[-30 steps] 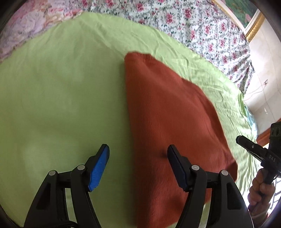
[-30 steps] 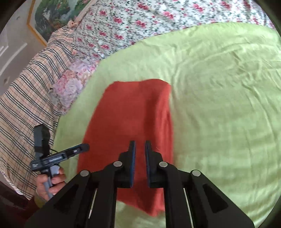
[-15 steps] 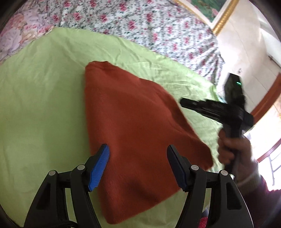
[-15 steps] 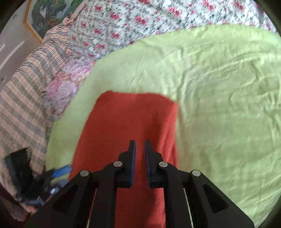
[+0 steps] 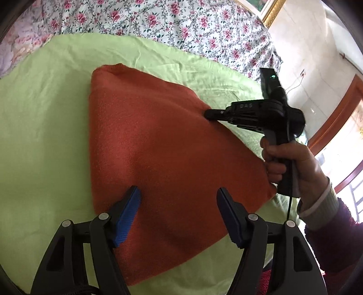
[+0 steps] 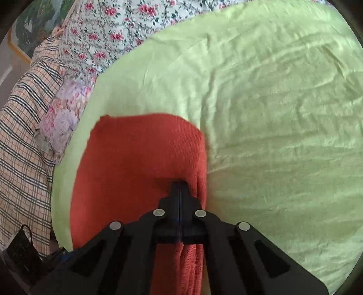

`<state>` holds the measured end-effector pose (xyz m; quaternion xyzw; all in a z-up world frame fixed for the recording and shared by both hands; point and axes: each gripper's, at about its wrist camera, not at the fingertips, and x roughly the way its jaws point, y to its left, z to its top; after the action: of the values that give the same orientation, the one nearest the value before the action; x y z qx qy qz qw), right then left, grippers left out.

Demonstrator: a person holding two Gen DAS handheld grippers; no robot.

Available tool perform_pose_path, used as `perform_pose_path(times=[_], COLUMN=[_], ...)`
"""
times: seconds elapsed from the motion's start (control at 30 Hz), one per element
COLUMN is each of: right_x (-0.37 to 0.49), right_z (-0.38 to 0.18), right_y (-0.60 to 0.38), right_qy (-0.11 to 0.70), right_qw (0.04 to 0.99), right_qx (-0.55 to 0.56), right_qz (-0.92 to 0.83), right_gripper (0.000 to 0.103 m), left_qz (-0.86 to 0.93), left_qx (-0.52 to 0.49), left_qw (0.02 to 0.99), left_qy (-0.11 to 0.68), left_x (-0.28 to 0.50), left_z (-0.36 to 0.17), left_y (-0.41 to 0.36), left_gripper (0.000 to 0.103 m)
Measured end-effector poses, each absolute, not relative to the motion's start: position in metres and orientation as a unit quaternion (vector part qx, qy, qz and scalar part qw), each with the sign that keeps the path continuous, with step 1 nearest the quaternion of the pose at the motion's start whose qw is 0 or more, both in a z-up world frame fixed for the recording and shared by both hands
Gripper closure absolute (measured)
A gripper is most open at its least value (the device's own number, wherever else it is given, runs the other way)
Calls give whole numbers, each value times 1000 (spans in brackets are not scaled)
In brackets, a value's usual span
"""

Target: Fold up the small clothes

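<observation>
A rust-orange knitted garment (image 5: 147, 136) lies folded flat on the green sheet (image 5: 45, 113). My left gripper (image 5: 178, 190) hovers over its near edge, jaws wide and still opening; the knit lies below the gap and the pads do not touch it. My right gripper (image 6: 179, 182) is closing, its jaws drawn together. Its tips dig into the garment (image 6: 136, 154) by the right edge, where the fabric dimples; I see no cloth between the pads. In the left wrist view the right gripper (image 5: 207, 112) meets the garment's far right edge, held by a hand (image 5: 290, 158).
The green sheet (image 6: 272, 113) stretches wide to the right of the garment. A floral cover (image 5: 158, 20) runs along the back. A plaid blanket (image 6: 20, 136) and a flowered pillow (image 6: 61, 122) lie at the left. A wall and wooden door frame (image 5: 335, 118) stand at the right.
The right gripper has dropped onto the garment's right edge and its narrow gap has closed. The left gripper has shifted sideways, so both its fingers now stand over the garment.
</observation>
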<state>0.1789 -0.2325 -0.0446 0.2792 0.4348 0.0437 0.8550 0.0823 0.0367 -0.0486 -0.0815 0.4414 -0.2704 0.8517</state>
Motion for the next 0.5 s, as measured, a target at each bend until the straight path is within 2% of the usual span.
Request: perform_pose_path(times=[0.03,0.23,0.37,0.43,0.5], right_x=[173,126,79,58,48], right_z=[-37,-7,-14,-28,-41], right_y=[-230,-204,-183,-177,-180], right_qy=[426,407,428,443,443], right_qw=[862,876,871,873,872], right_qx=[271,248,226,194,196], right_qz=[39,73,90,66,62], right_gripper=[100,98,85,84,90], left_qz=[-275,-280,-273,-267,-262], left_qx=[-93,-103,-103,-96,-88], left_qw=[850,846,843,845,847], left_qy=[440,443,452,454,454], left_x=[80,61,54,50,49], left_z=[-47,-46,-57,-62,-66], left_y=[40,56,60,60,59], left_gripper=[33,33,34,36,37])
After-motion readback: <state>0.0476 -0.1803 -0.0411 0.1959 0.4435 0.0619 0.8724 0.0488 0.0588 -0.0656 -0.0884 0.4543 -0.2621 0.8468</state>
